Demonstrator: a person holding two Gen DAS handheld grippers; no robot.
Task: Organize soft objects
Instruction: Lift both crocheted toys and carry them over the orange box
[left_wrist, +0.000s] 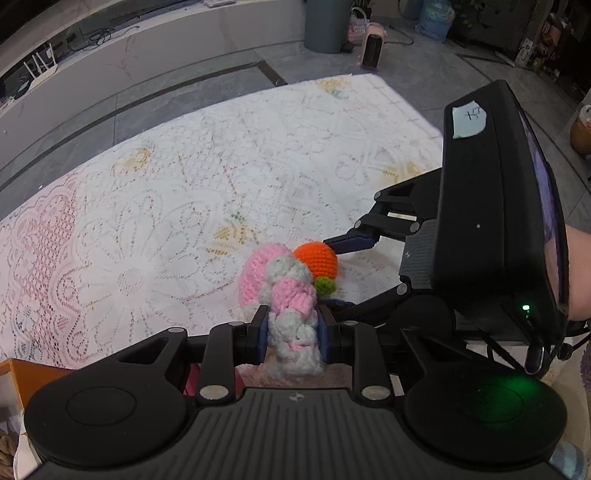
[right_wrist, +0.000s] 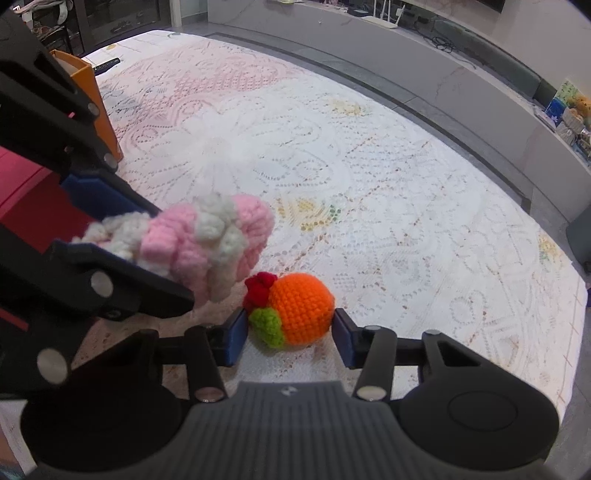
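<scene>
- From the left wrist view, the left gripper (left_wrist: 292, 334) sits closest, its blue-padded fingers (left_wrist: 261, 334) drawn in tight and pinching the white-and-pink end of a knitted pink and white toy (left_wrist: 286, 295).
- The toy rises from that pinch and bulges forward into a rounded pink body just above the lace tablecloth (left_wrist: 184, 192).
- The right gripper (left_wrist: 334, 275) reaches in from the right side, level with the table, one finger touching the top of an orange crocheted fruit (left_wrist: 317, 260); the fruit with its green leaf lies right against the pink toy.
- From the right wrist view, the right gripper (right_wrist: 290, 334) has its fingers (right_wrist: 236, 338) spread around the orange fruit (right_wrist: 303, 308); the right pad is just beside it, and I cannot tell whether either pad presses in.
- The fruit lies on the cloth, green leaf and a red knitted tuft at its left end.
- The left gripper (right_wrist: 122, 243) comes in from the left holding the pink toy (right_wrist: 207, 243) above the cloth, just beside the fruit.
- An orange box (right_wrist: 94, 96) stands behind it at the left.
</scene>
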